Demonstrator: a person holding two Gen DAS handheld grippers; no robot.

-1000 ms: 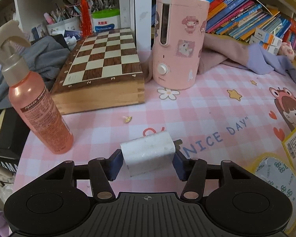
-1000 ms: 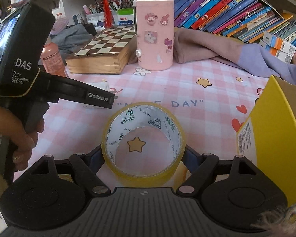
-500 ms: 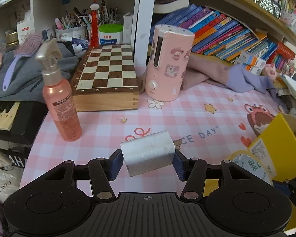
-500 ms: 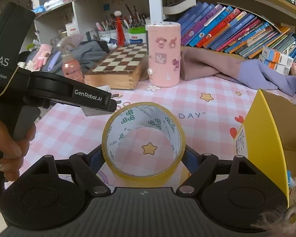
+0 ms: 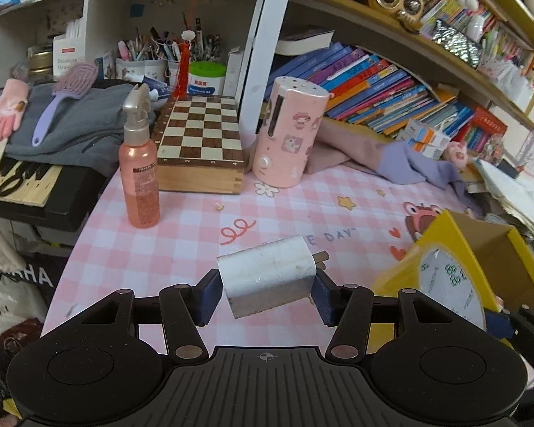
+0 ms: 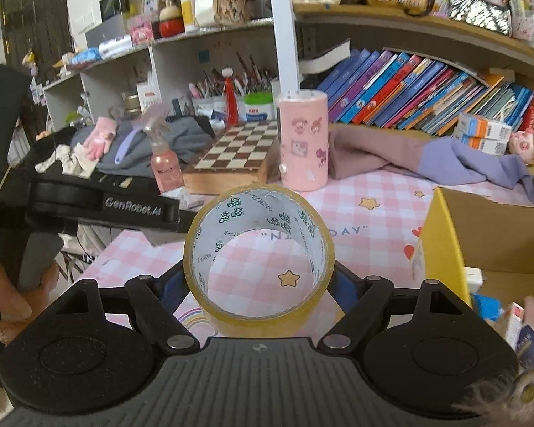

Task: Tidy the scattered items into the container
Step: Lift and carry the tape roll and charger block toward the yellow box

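While both grippers hang above the pink checked surface (image 5: 181, 242), the open yellow cardboard box (image 6: 445, 242) stands at the right, its near wall just beside the right gripper (image 6: 259, 286) and partly hidden behind the tape roll in the left wrist view. A few small cartons lie inside the box at its lower right, too blurred to name. The right gripper is closed on the sides of a roll of clear yellowish packing tape with a white printed core (image 6: 258, 263), held upright with its hole facing forward, so that the checked surface and a yellow star print show through it. The roll is clear of the surface and left of the box wall. The left gripper (image 5: 267, 293) clamps a white rectangular plug adapter with metal prongs (image 5: 268, 274) between its blue pads (image 5: 206, 293); the adapter is tilted, prongs pointing right and away, and is lifted off the surface. In the right wrist view the left gripper reaches in level from the left, a hand (image 6: 3, 306) wrapped round its black handle. Farther back stand a pink spray bottle (image 5: 139, 178), a wooden chessboard box (image 5: 199, 149) and a pink cylindrical appliance with cartoon stickers (image 5: 288, 135).
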